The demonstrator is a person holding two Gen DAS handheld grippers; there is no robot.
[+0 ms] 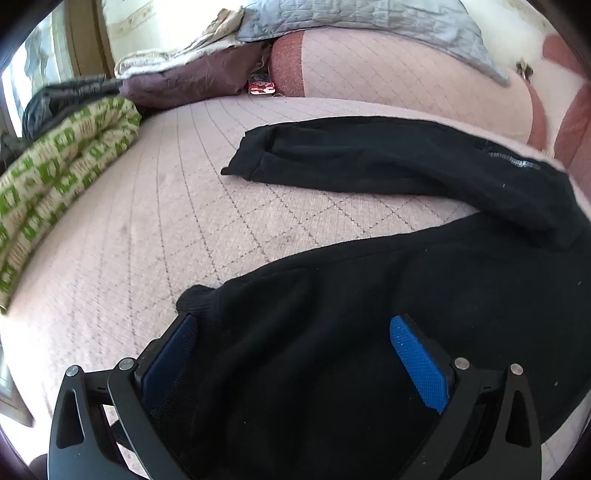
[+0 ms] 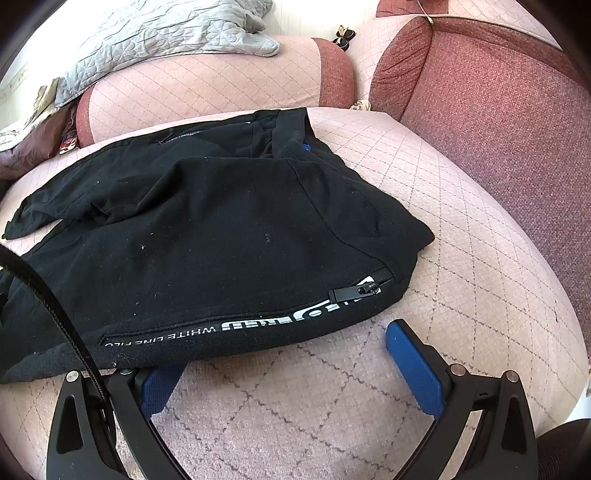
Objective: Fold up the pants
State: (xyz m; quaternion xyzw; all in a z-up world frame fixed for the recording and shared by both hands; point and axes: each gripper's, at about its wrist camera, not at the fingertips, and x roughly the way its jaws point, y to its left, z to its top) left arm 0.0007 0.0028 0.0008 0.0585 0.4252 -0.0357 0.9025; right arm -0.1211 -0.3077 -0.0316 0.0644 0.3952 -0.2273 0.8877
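Pink quilted sofa seat [image 2: 461, 206], dark red cushion [image 2: 498, 103] at the back. One pair of black pants [image 2: 221, 229] spread across the seat, rumpled, two legs splayed apart in the left view (one cuff [image 1: 251, 155] far, one near). One zip pocket [image 2: 354, 288] edged with white lettering. Left gripper [image 1: 291, 354] jaws wide apart over the near leg. Right gripper [image 2: 284, 365] jaws spread too, at the pants' edge. One green-patterned blanket [image 1: 62, 173], one grey quilt [image 2: 155, 33].

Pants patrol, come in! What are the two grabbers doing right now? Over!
Left gripper open, jaws straddling a pant leg. Right gripper open, nothing gripped, at the zip-pocket edge. Black pants lie rumpled on the pink cover. Nothing in the way.
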